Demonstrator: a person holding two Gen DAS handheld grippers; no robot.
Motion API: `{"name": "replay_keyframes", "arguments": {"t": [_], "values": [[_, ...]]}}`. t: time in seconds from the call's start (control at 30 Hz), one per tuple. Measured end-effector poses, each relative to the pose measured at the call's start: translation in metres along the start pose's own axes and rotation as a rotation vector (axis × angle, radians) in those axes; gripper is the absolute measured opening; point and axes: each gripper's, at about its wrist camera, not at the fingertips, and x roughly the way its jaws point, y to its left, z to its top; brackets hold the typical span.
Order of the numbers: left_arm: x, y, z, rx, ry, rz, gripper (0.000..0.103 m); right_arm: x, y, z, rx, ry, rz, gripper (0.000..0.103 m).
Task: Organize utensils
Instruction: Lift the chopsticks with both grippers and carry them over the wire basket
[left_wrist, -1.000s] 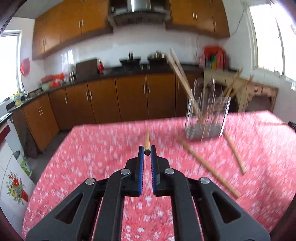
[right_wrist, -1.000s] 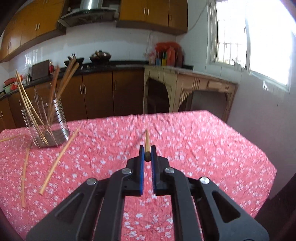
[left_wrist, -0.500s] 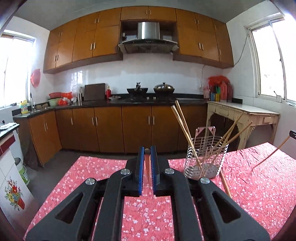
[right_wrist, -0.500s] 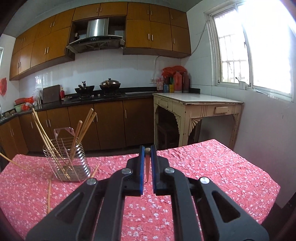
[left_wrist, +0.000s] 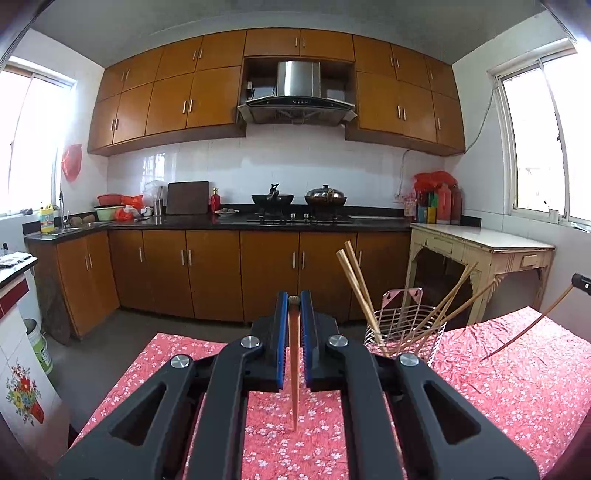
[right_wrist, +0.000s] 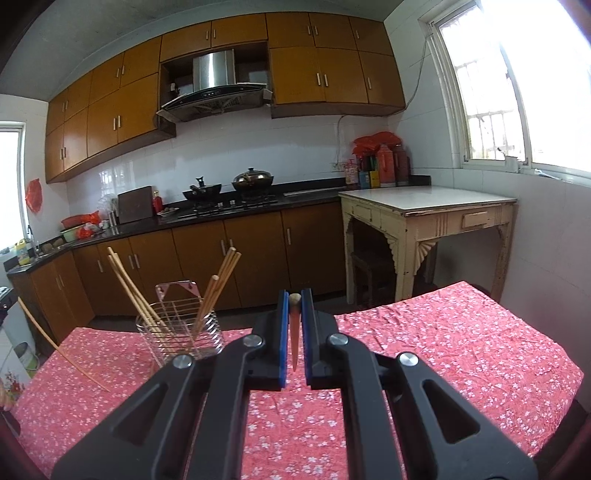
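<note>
My left gripper (left_wrist: 294, 301) is shut on a wooden chopstick (left_wrist: 294, 373) that hangs tip-down above the red tablecloth. My right gripper (right_wrist: 294, 299) is shut on another chopstick (right_wrist: 294, 339), also hanging tip-down. A wire utensil holder (left_wrist: 404, 334) with several chopsticks stands on the table, right of the left gripper; it also shows in the right wrist view (right_wrist: 181, 332), left of the right gripper. The right gripper's chopstick (left_wrist: 524, 328) shows at the far right of the left wrist view; the left gripper's chopstick (right_wrist: 59, 345) shows at the left of the right wrist view.
The table carries a red flowered cloth (left_wrist: 517, 384), also seen in the right wrist view (right_wrist: 443, 354). Behind are brown kitchen cabinets (left_wrist: 207, 277), a stove with pots (left_wrist: 299, 210) and a cream side table (right_wrist: 424, 218).
Both grippers have lifted from the table and tilted up, each with its chopstick, which now hangs tip-down. The view has swung from the tabletop to the kitchen wall.
</note>
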Motion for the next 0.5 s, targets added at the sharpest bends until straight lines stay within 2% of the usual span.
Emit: {"name": "replay_keyframes", "arguments": {"t": [0.27,0.5], "values": [[-0.002,-0.01,0.006,-0.007,-0.009,-0.029,0.007,-0.016,0.014,0.001,0.001,0.021,0.09,0.008],[-0.005,-0.02,0.018,-0.007,-0.032,-0.063,0.007,-0.034,0.032,0.019,-0.013,0.007,0.19,0.008]]}}
